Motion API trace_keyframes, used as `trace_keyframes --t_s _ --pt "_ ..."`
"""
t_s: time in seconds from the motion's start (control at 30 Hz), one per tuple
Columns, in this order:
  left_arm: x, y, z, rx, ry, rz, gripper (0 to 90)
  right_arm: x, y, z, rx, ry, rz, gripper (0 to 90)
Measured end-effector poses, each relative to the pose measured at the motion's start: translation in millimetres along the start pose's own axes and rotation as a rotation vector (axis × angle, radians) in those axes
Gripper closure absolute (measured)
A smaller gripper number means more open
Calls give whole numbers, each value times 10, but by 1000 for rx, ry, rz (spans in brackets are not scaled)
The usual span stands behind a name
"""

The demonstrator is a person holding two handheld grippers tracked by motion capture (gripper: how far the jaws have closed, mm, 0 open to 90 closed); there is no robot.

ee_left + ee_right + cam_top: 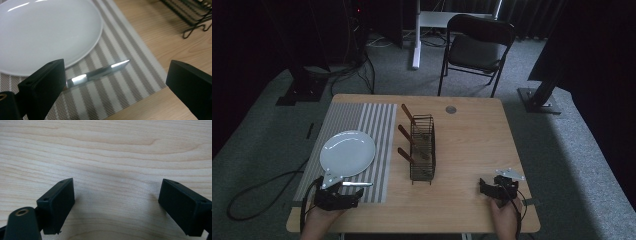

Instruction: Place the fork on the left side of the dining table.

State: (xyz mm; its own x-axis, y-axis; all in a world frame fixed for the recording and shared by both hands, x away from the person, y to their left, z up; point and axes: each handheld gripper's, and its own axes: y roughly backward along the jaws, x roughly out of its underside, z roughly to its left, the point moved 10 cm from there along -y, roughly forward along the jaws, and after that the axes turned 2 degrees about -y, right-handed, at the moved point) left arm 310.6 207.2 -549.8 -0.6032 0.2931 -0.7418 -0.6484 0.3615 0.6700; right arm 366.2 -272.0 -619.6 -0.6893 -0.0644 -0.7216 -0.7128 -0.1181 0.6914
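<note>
The light wooden rectangular table (472, 150) carries every item. A grey-and-white striped woven placemat (362, 125) covers its left part. On the near half of the placemat lies a round white ceramic plate (347, 153). Right of the placemat, at the table's centre, stands a dark wire cutlery rack (422, 150); three brown wooden handles (406, 136) project from it toward the far left. A small grey round insert (451, 109) is set in the tabletop near the far edge.

Left gripper (354, 195): positioned at the near left corner, over the near edge of the placemat, held by a hand (319, 220). Its jaws stand wide apart and grasp nothing. A shiny metal knife blade (97, 73) lies flat on the placemat, just near of the plate rim. In the left gripper view the blade emerges from behind the left jaw and its tip ends in the gap, well short of the right jaw. Whether the blade touches the left jaw cannot be determined. The blade's handle end is hidden.

Right gripper (484, 187): positioned at the near right of the table, held by a hand (504, 215), well apart from the rack. In the right gripper view its jaws are spread wide, released, with bare wood grain between them.
</note>
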Motion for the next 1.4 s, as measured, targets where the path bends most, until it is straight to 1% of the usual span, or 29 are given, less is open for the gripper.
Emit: trace_keyframes --t_s 0.17,0.23,0.27,0.3,0.33,0.4,0.43,0.47,0.6,0.7,0.77,0.87,0.9,0.97,1.03,1.17,1.23,1.37,1.4 --pt "-98 23 -113 20 -22 -13 29 1 0 -1 0 2 1 131" --pt "-117 26 -132 17 -24 -19 29 1 0 -1 0 1 1 131" --pt "-150 35 -179 28 -40 -21 29 1 0 -1 0 1 1 131" --pt "-165 38 -196 29 -43 -23 29 1 0 -1 0 2 1 131" --pt "-180 40 -220 39 -44 -24 29 1 0 -1 0 1 1 131" --pt "-215 48 -256 40 -49 -31 29 1 0 -1 0 1 1 131" --pt "-230 52 -279 52 -50 -31 29 1 0 -1 0 1 1 131" --pt "-249 54 -298 54 -48 -36 29 1 0 -1 0 1 1 131" --pt "-313 53 -377 64 -66 -40 29 1 0 -1 0 1 0 131" --pt "-374 54 -450 76 -78 -42 29 0 -1 -2 0 2 -1 131" --pt "-423 57 -487 77 -75 -51 29 0 -1 -2 0 2 -1 131" --pt "-496 55 -550 81 -85 -58 29 0 -1 -1 0 2 -1 131" --pt "-520 51 -580 91 -88 -59 29 0 -1 -1 0 2 -1 131" --pt "-570 38 -623 93 -97 -63 29 0 -1 -1 0 2 -1 131" --pt "-595 30 -649 101 -99 -64 29 0 -1 -2 0 2 -1 131" --pt "-726 8 -736 117 -93 -79 29 0 -1 -1 0 2 -1 131" --pt "-773 -6 -762 113 -96 -84 29 0 -1 -1 0 2 -1 131" --pt "-848 -33 -819 124 -98 -87 30 0 -1 -1 0 2 -1 131" --pt "-868 -40 -829 119 -92 -93 36 0 -1 -1 0 2 -1 131"
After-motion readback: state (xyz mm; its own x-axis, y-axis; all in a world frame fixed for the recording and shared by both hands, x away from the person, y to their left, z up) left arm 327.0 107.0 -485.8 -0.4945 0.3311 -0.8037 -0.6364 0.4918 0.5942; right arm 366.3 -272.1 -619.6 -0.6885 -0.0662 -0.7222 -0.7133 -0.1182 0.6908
